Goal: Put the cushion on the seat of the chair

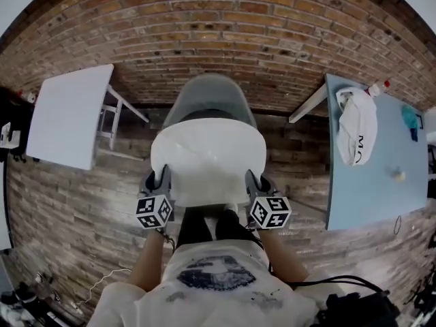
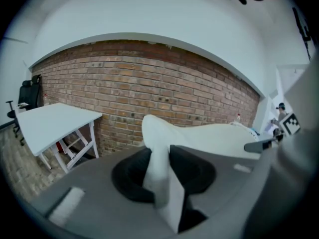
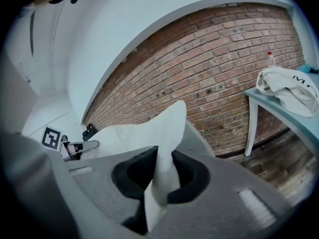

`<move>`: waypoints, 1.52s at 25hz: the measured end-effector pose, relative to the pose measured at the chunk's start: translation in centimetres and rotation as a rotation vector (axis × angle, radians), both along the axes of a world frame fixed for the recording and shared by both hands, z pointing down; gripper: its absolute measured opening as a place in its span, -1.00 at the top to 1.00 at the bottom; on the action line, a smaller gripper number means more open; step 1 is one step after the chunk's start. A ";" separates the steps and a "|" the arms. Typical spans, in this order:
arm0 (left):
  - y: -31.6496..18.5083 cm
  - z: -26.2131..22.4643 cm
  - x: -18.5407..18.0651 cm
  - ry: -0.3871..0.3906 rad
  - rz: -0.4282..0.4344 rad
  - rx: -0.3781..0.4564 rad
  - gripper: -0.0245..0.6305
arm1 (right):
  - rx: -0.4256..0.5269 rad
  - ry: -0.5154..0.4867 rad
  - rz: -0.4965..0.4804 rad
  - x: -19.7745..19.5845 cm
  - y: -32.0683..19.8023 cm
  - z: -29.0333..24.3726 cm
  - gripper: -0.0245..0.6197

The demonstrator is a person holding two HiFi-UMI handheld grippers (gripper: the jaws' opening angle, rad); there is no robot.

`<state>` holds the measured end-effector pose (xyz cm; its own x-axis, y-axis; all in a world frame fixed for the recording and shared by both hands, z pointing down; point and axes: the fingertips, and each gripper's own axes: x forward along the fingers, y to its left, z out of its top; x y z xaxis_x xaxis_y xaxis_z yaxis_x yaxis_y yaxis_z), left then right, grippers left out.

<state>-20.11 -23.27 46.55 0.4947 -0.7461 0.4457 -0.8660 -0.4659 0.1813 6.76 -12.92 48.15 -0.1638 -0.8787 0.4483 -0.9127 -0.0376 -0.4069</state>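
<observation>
A white cushion hangs spread between my two grippers, just in front of a grey chair whose backrest shows above it. My left gripper is shut on the cushion's left edge, and my right gripper is shut on its right edge. In the left gripper view the cushion is pinched between the jaws of the left gripper. The right gripper view shows the cushion squeezed in the same way by the right gripper. The seat of the chair is hidden under the cushion.
A white table stands at the left and a light blue table at the right, bearing a white bag and a bottle. A brick wall rises behind the chair. The floor is brick-patterned.
</observation>
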 end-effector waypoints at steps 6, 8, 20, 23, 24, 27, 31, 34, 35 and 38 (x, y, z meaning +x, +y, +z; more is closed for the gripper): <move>-4.2 2.1 -0.1 0.014 0.102 -0.036 0.65 | -0.043 0.019 0.094 -1.3 -1.8 1.4 0.80; -5.7 2.9 -0.5 0.017 0.130 -0.046 0.65 | -0.055 0.024 0.124 -2.0 -2.7 2.1 0.80; -11.3 12.4 -1.6 0.020 0.222 -0.120 0.65 | -0.126 0.023 0.229 -4.5 -5.9 10.9 0.80; -11.8 15.3 -1.4 0.020 0.222 -0.142 0.65 | -0.144 0.020 0.242 -4.4 -6.1 13.7 0.80; -11.9 16.2 -1.3 0.020 0.221 -0.149 0.65 | -0.150 0.019 0.245 -4.3 -6.2 14.5 0.80; -11.8 19.1 -1.0 0.011 0.219 -0.161 0.65 | -0.166 0.014 0.251 -3.9 -6.2 17.5 0.80; -11.4 23.2 -1.1 -0.009 0.205 -0.166 0.65 | -0.180 0.010 0.227 -3.5 -6.6 22.0 0.79; -11.8 25.9 -0.8 -0.018 0.207 -0.165 0.65 | -0.186 0.012 0.215 -2.9 -7.2 24.9 0.79; -12.0 26.8 -0.6 -0.019 0.210 -0.162 0.65 | -0.186 0.012 0.214 -2.7 -7.4 25.8 0.79; -12.4 29.4 -0.1 -0.023 0.209 -0.160 0.65 | -0.187 0.007 0.213 -2.3 -7.8 28.6 0.79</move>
